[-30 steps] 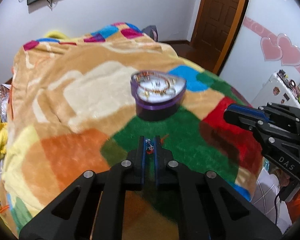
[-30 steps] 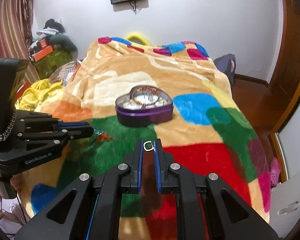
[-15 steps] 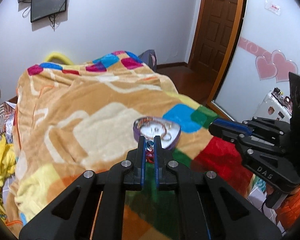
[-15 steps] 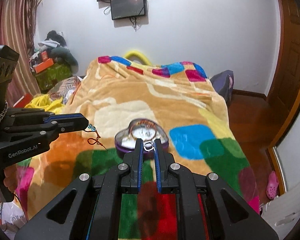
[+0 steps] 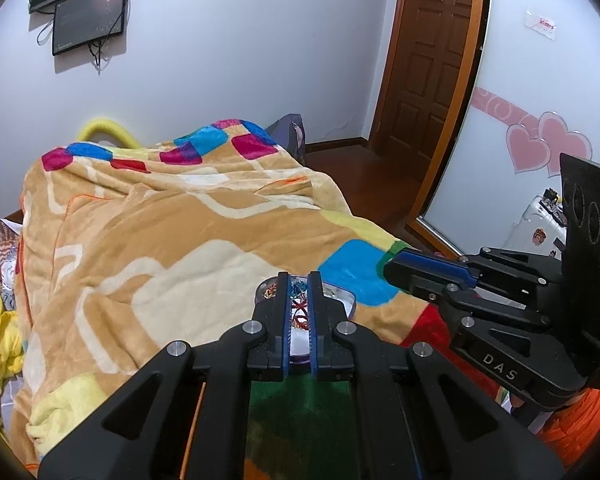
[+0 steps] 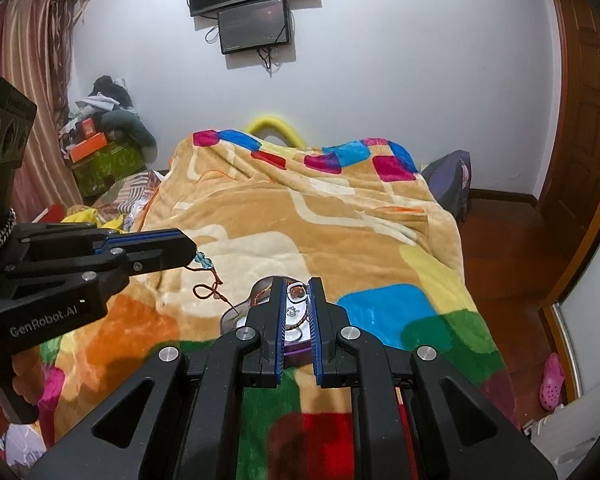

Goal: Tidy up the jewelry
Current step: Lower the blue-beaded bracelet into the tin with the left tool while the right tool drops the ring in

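Both grippers hover over the jewelry box [image 6: 260, 312]: left gripper [image 5: 299, 280] clamps a bracelet [image 6: 208, 280], right gripper [image 6: 296, 284] a ring [image 6: 296, 291].

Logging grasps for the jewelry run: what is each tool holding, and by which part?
The left tool pinches a red cord bracelet by its turquoise-beaded end. The right tool pinches a small ring.

Both wrist views hide most of the purple jewelry box [image 6: 296, 347] behind the black fingers, so its contents are too small and tangled to sort out. The red cord bracelet [image 5: 299, 314] shows only as a sliver between the left gripper [image 5: 299, 280] fingertips. The blanket's [image 6: 340, 232] near edge is cut off.
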The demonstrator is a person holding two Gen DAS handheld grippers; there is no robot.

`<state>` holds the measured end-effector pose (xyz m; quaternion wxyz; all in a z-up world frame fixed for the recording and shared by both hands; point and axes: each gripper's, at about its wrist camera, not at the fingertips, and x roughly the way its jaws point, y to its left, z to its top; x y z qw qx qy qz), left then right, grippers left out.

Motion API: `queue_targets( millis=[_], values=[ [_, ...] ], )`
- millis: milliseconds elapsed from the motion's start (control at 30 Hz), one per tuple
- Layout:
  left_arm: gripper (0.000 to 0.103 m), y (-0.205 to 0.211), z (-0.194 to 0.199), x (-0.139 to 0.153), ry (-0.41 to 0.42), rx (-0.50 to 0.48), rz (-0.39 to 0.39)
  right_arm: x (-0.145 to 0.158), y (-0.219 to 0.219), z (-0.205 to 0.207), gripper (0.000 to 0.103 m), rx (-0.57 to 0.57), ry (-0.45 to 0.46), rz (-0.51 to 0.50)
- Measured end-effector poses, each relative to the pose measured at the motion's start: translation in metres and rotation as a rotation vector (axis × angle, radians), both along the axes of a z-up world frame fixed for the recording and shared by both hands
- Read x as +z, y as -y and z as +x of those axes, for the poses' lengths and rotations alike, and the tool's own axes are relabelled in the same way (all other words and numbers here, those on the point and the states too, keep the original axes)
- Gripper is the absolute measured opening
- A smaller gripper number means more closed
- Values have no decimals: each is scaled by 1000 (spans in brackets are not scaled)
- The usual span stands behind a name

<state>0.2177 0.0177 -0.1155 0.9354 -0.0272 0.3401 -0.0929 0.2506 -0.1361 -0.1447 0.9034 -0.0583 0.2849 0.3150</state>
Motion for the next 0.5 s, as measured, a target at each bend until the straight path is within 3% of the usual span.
queue_targets(
  millis=[500],
  values=[
    [6,2,28,-46,-107,-16,-22,-38,-14,32,10,25,-132,-42]
  ],
)
